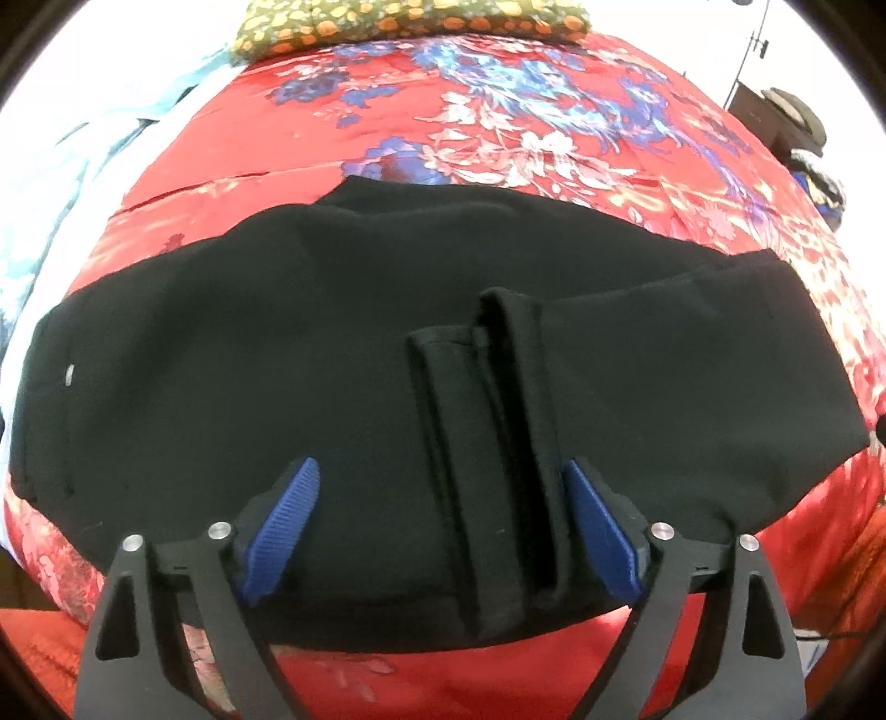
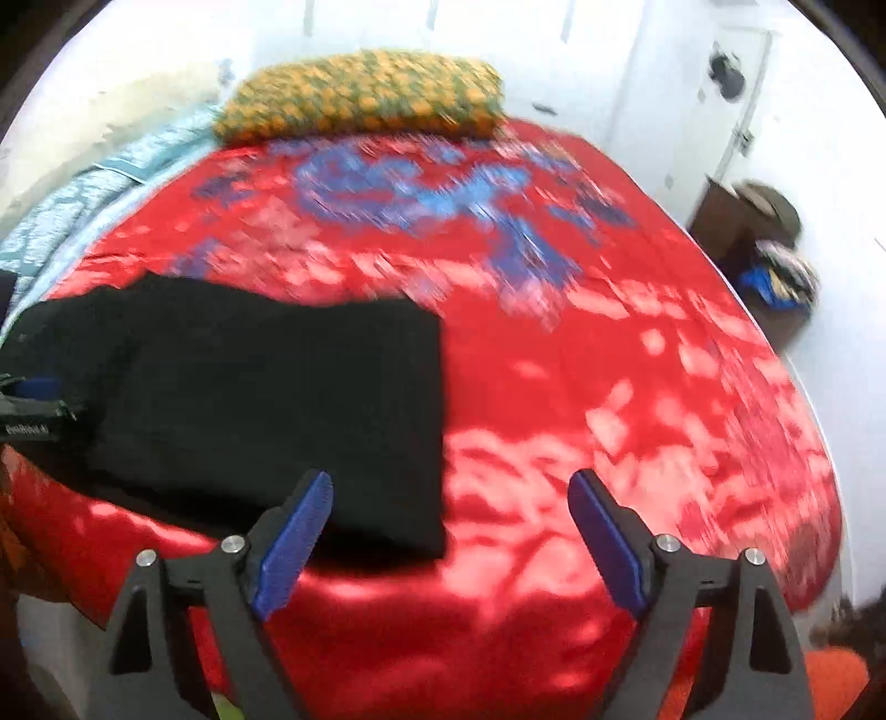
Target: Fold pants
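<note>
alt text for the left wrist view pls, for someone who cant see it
Black pants lie folded across a red floral bedspread, seen along the open left tool, whose blue pads straddle a bunched ridge of the fabric at the near edge. A yellow-patterned pillow sits at the far end of the bed.

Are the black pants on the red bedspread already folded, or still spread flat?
Partly folded. The pants lie across the bedspread with the leg hems doubled back on top, between the open left claw.
</note>
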Demonstrator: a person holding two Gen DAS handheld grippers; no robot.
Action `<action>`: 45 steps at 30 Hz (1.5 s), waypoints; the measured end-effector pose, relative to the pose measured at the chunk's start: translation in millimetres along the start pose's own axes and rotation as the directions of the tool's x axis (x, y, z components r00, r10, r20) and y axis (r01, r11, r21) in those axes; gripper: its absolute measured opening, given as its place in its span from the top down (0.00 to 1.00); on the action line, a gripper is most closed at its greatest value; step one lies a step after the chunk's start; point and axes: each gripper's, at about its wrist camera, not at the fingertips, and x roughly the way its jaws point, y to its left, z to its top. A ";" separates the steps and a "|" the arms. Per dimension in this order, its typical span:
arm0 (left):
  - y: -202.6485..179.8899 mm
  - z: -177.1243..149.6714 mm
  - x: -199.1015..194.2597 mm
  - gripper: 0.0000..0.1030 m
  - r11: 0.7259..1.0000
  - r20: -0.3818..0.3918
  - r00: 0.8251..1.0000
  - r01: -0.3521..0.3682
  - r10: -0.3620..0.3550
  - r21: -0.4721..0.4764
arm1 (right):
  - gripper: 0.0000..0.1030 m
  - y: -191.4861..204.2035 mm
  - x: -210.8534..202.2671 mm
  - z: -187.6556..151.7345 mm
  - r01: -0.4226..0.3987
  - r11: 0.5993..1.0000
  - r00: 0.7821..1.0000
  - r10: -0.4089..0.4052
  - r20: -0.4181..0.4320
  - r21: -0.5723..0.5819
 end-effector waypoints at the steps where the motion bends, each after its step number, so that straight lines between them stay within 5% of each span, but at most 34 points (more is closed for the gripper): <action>1: 2.3 -0.8 0.5 0.12 1.000 -0.004 1.000 0.015 -0.015 -0.004 | 0.15 6.3 3.4 4.2 -0.019 1.000 1.000 0.019 0.004 -0.009; 7: -10.3 -11.9 5.9 0.07 0.996 0.009 1.000 0.019 -0.020 0.085 | 0.15 60.6 51.2 18.0 -0.107 0.993 0.991 0.102 -0.092 -0.050; 12: -7.6 -16.5 13.8 0.01 0.998 0.013 1.000 0.021 -0.022 0.056 | 0.01 86.1 78.0 4.4 -0.052 0.994 0.991 0.039 -0.128 -0.093; 45: -10.0 -19.3 21.4 0.00 0.999 0.081 0.996 0.024 -0.027 0.039 | 0.00 76.7 88.4 -4.6 -0.095 0.995 0.990 0.092 -0.106 -0.018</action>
